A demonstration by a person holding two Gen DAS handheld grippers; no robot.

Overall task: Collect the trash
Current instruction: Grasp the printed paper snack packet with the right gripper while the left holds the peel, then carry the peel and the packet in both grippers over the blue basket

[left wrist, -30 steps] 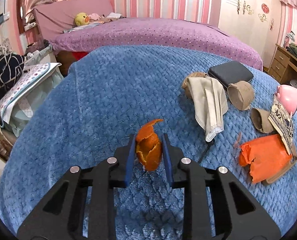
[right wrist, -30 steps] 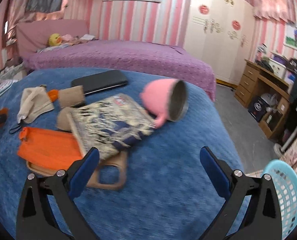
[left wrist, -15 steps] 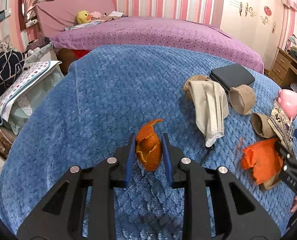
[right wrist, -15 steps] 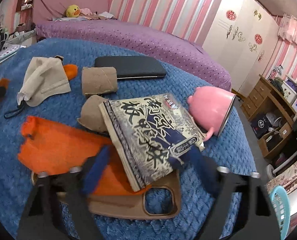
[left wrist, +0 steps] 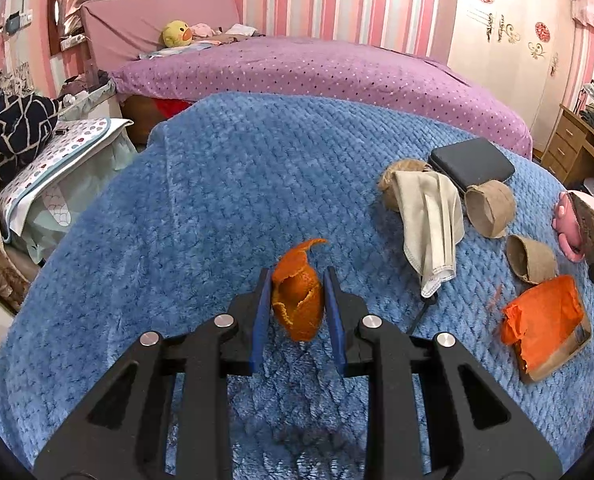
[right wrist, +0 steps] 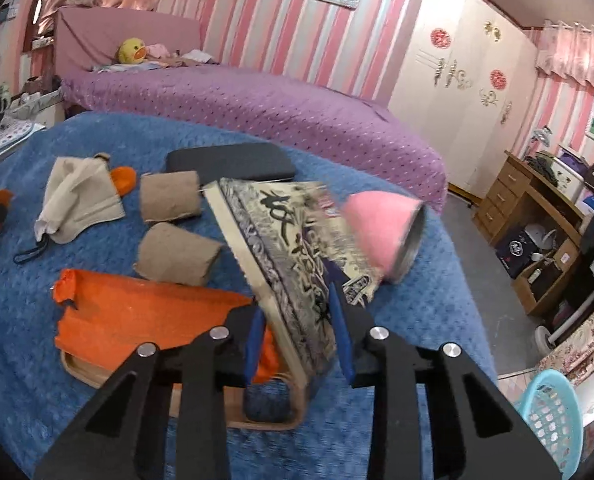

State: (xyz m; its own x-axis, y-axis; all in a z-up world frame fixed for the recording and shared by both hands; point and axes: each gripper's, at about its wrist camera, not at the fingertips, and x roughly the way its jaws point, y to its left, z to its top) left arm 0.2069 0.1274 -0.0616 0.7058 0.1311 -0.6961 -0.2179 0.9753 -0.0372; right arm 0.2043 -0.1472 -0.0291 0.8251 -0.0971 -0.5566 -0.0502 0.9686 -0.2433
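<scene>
My left gripper (left wrist: 297,278) is shut on a curled orange peel (left wrist: 297,304), held just above the blue blanket (left wrist: 217,200). In the right wrist view my right gripper (right wrist: 295,308) has its jaws closing on the near edge of a patterned book (right wrist: 293,240). Both pads press on the book, which tilts up off the pile. Beneath it lie torn orange paper (right wrist: 137,312) and a wooden tray (right wrist: 273,420). Two cardboard tubes (right wrist: 171,196) (right wrist: 177,254) lie beside them.
A pink mug (right wrist: 381,232) lies on its side against the book. A black case (right wrist: 229,164) and a beige cloth (right wrist: 81,200) sit farther back. A light blue basket (right wrist: 549,420) stands on the floor at the right, and a purple bed (left wrist: 317,72) lies behind.
The right gripper's jaws went from wide open to closed around the book, and the book's near end has tipped up. The left gripper and its peel have stayed put.
</scene>
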